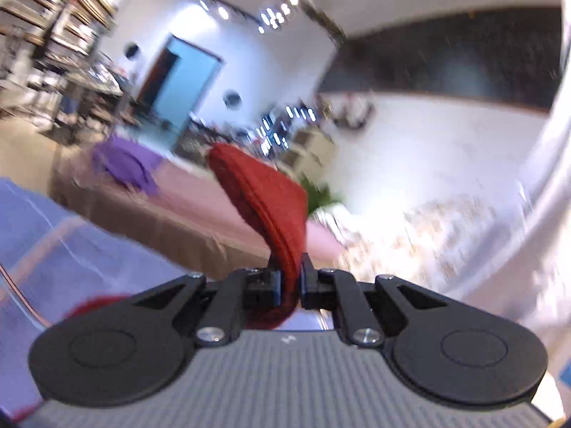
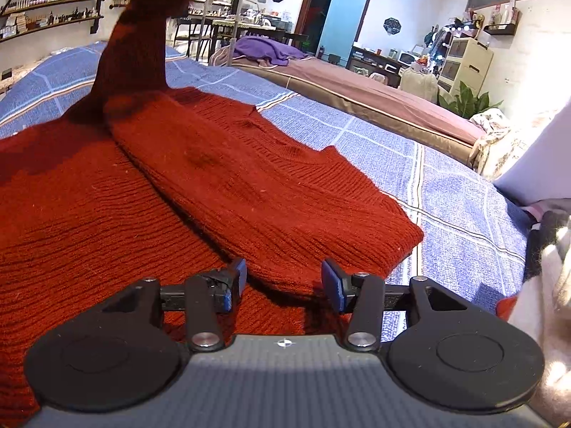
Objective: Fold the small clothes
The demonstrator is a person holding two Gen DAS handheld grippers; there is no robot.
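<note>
Sweater between left gripper fingertips

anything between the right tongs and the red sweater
Nothing visible. The right tongs stand open just over the red sweater on the blue bedcover, with only its folded edge below. The left tongs already pinch a lifted part.

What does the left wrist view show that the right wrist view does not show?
Only the left wrist view shows the left gripper shut on a strip of the red sweater, lifted above the bed.

Only the right wrist view shows the right gripper open and holding nothing, the sweater body lying flat with one side folded over, and wall shelves with small bottles.

Both show the red sweater, the blue checked bedcover, the purple cloth on the brown bed, and the blue door.
</note>
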